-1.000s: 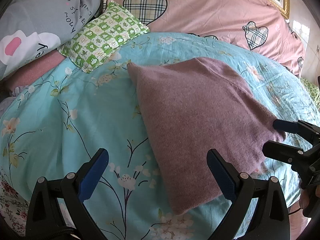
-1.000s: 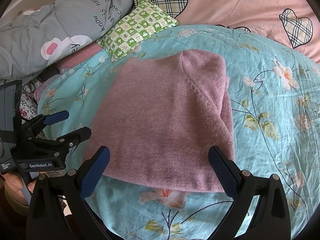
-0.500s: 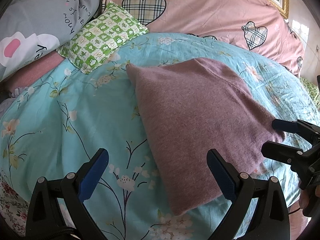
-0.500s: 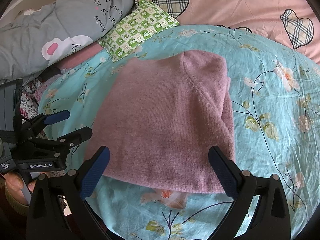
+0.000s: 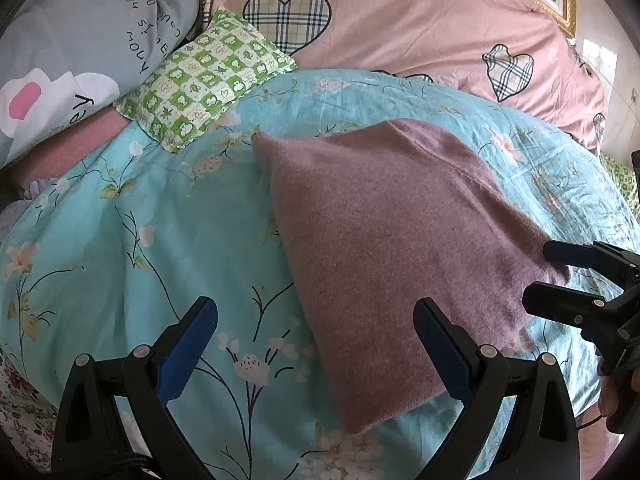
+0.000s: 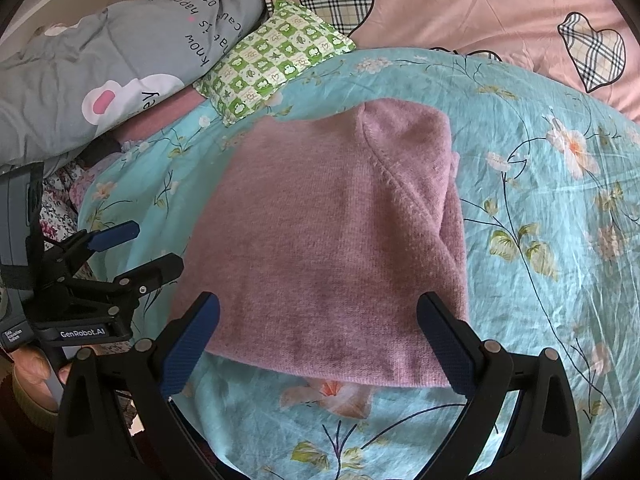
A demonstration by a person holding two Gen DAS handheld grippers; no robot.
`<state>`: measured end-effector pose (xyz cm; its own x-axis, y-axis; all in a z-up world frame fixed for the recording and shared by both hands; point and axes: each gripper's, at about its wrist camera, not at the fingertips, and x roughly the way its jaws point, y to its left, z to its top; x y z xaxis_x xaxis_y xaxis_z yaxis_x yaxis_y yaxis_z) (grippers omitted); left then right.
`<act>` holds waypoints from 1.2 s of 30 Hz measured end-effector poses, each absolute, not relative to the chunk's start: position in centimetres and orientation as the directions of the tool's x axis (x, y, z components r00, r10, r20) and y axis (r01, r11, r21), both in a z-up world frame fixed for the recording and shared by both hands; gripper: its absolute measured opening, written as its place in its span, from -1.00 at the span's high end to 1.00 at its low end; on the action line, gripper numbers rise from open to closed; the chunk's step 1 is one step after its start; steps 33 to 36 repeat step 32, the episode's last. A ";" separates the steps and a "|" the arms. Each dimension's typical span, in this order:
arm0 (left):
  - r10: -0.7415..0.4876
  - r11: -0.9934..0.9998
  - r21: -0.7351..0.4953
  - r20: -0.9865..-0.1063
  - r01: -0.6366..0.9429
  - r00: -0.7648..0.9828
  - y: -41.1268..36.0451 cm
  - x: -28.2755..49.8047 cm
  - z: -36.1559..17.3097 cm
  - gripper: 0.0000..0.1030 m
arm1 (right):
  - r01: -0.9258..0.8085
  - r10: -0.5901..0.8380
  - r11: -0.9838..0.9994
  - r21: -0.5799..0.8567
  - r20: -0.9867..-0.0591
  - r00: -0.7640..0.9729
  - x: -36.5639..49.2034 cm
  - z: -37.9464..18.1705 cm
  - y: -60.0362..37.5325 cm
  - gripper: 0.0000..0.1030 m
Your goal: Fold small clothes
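We hold both grippers spread wide w/ nothing between the blue pads. Left gripper (image 5: 316,344) hovers over the sheet (image 5: 132,248), its right finger above the near left edge of the sweater (image 5: 384,240); its left finger is over bare floral cloth. Right gripper (image 6: 318,336) sits at the near hem of the sweater (image 6: 328,248), both fingers just over or beside that hem; contact can't be told. Each gripper shows in the other's view: the right one (image 5: 560,276) at the sweater's right corner, the left one (image 6: 136,248) just off the sweater's left side, w/ part of a hand (image 6: 32,364) under it. The sweater, mauve knit, lies folded flat in a rough rectangle mid-bed on the turquoise floral sheet, a seam running diagonally across its top and a layer tucked along its right side. Beyond it, a green checked pillow (image 5: 204,80) rests on the sheet's far left edge. Left of that lies a grey pillow (image 5: 68,52) w/ printed text, and behind is a pink quilt (image 5: 400,32) w/ plaid hearts.
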<state>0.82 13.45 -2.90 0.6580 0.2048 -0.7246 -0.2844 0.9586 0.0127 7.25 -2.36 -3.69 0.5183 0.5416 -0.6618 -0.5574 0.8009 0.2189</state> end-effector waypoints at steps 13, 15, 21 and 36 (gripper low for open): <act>0.198 0.962 0.012 -0.721 -0.274 0.664 13.3 0.8 -2.8 -0.92 | -0.549 0.542 0.805 0.226 -0.657 0.524 7.2 -3.6 -2.5 -0.92; 0.197 0.962 0.011 -0.721 -0.274 0.664 13.3 0.8 -2.8 -0.92 | -0.547 0.541 0.806 0.227 -0.657 0.524 7.1 -3.6 -2.5 -0.92; 0.197 0.961 0.010 -0.721 -0.275 0.665 13.3 0.8 -2.8 -0.92 | -0.546 0.542 0.806 0.229 -0.657 0.524 7.1 -3.6 -2.6 -0.92; 0.195 0.960 0.001 -0.717 -0.279 0.669 13.6 1.0 -2.9 -0.92 | -0.545 0.545 0.806 0.232 -0.652 0.528 7.4 -3.6 -2.8 -0.92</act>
